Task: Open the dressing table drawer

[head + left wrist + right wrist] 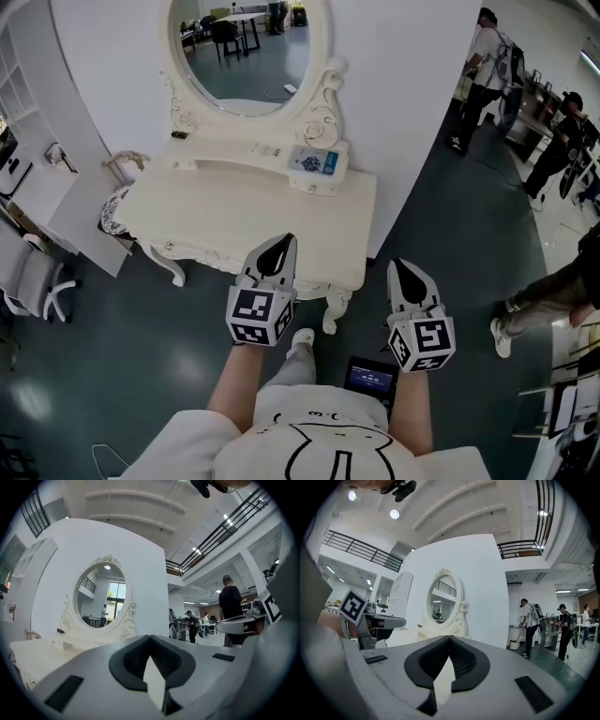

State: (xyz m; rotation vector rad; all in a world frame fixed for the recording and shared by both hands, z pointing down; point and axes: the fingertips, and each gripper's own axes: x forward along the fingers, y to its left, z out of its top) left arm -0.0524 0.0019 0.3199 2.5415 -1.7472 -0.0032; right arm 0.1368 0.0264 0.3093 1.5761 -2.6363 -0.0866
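The cream dressing table (234, 211) stood against a white wall panel, its oval mirror (246, 47) rising behind the tabletop. The drawer (192, 255) sat in the front apron just under the tabletop's near edge, with a small knob showing, and looked flush with the front. The left gripper (279, 251) was held level over that near edge, towards the table's right end. In its own view the left gripper (150, 637) had its jaws together at the tips with nothing between them. The right gripper (405, 275) hung beside the table's right front corner, above the dark floor (450, 234), apart from the furniture. The right gripper view showed the same: gripper (449, 638) closed and empty
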